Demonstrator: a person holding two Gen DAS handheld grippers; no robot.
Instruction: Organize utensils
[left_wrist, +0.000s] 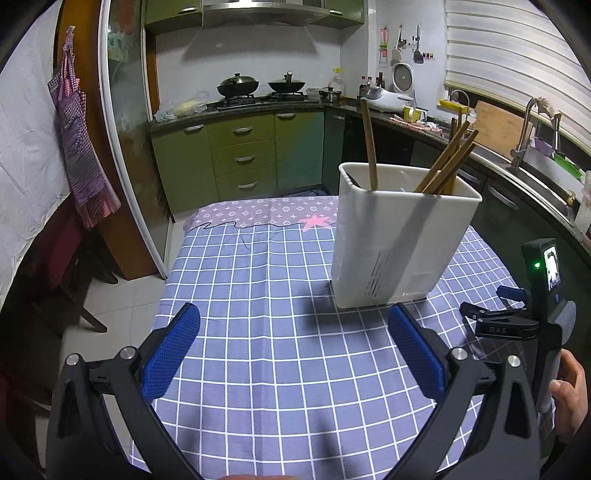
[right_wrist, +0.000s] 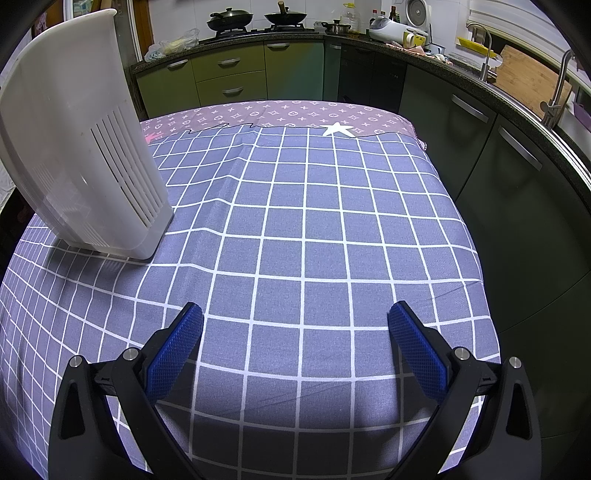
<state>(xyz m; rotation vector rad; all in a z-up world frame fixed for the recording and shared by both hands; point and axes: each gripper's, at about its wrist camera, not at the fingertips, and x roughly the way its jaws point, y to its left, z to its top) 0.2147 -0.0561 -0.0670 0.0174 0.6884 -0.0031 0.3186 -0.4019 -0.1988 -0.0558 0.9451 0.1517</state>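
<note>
Left claw sits nearest the lens, blue pads spread wide apart, nothing between them, hovering above the checked cloth short of the white holder. Right claw is the same: pads apart, empty, over bare cloth to the right of the holder. In the left view the right-hand device shows just right of the holder's base, with the person's hand gripping its handle. Holder stands upright on the clothed counter; wooden chopsticks lean toward its right side, and one separate stick stands toward its left. Cannot tell whether there are dividers inside. No loose utensils are visible on the cloth around the holder in either view. Judgement: the sorting looks done or nearly done, with both claws idle and everything visible already in the holder. If anything is left, it's likely that lone stick on the left: the next move would be bringing a claw down over the rim from above, pinching the stick well above the rim, lifting straight up and dropping it in with the bundle. Risk: the holder is tall and looks light, so a sideways nudge could tip it; bracing its wall with the other claw would help.
</note>
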